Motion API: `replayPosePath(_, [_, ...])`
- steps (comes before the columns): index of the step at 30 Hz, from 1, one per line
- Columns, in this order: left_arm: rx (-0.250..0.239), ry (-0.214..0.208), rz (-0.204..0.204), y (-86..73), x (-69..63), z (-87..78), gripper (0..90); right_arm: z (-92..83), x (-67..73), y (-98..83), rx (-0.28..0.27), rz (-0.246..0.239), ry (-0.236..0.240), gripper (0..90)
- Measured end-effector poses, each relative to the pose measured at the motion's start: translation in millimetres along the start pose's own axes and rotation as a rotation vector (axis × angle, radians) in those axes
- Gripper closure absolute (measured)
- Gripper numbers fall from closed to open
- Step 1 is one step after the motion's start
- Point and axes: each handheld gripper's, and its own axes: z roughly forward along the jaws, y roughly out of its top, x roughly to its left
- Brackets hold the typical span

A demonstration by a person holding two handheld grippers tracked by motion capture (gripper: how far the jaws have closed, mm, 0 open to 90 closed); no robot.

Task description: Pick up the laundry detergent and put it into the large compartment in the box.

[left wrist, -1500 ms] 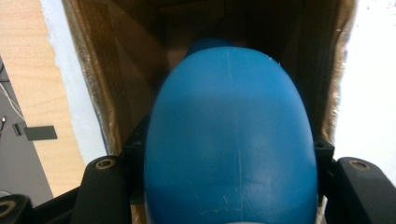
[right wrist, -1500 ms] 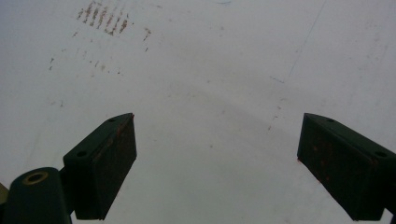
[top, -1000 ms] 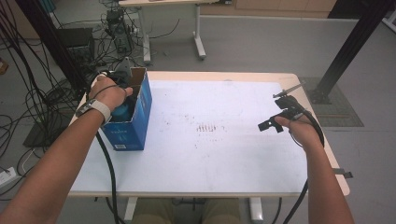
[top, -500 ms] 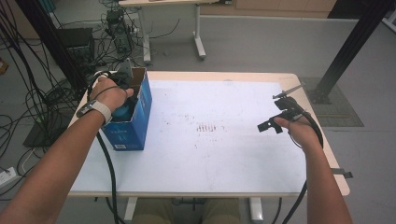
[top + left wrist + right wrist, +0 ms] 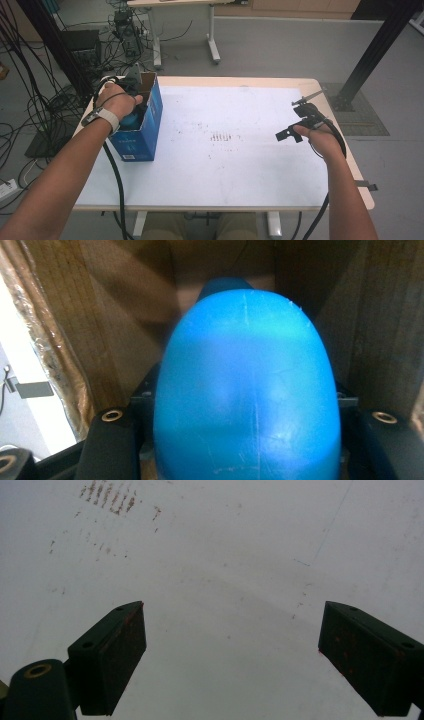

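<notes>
Left gripper (image 5: 131,102), upper left of the high view, sits inside the open blue cardboard box (image 5: 146,131), jaws clamped on a smooth blue egg-shaped plastic object (image 5: 245,390). Its long axis runs straight ahead of the jaws, toward the box's brown inner walls. Right gripper (image 5: 232,655), far right, hovers spread wide over the white table (image 5: 235,165), well apart from the box. Left hand owns the move.

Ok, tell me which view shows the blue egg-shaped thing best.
The left gripper view: the blue egg-shaped thing sits close up between the left gripper's fingers, inside the box. The high view shows a sliver under the hand.
</notes>
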Motion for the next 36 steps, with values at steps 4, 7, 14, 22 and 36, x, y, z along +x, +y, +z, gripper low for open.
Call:
replayPosePath(4, [0.001,0.002,0.001,-0.2,-0.6,-0.2,39.4,-0.8,0.7,0.0,-0.001,0.002,0.0,11.6])
replayPosePath(7, [0.0,0.004,0.002,-1.0,-1.6,-0.2,39.4,-1.2,1.1,-0.5,-0.003,-0.002,0.0,11.6])
replayPosePath(14, [0.002,0.004,0.002,-1.2,-1.6,-0.3,39.4,-3.7,1.5,-2.2,-0.011,-0.002,-0.006,11.6])
replayPosePath(22, [0.003,0.006,0.002,-1.5,-2.3,-0.2,39.4,-4.3,1.0,-3.1,-0.011,-0.001,-0.005,11.6])
replayPosePath(36, [0.003,0.007,0.008,-1.1,-0.9,-0.2,39.4,-4.6,0.8,-1.7,-0.012,-0.004,-0.004,11.6])
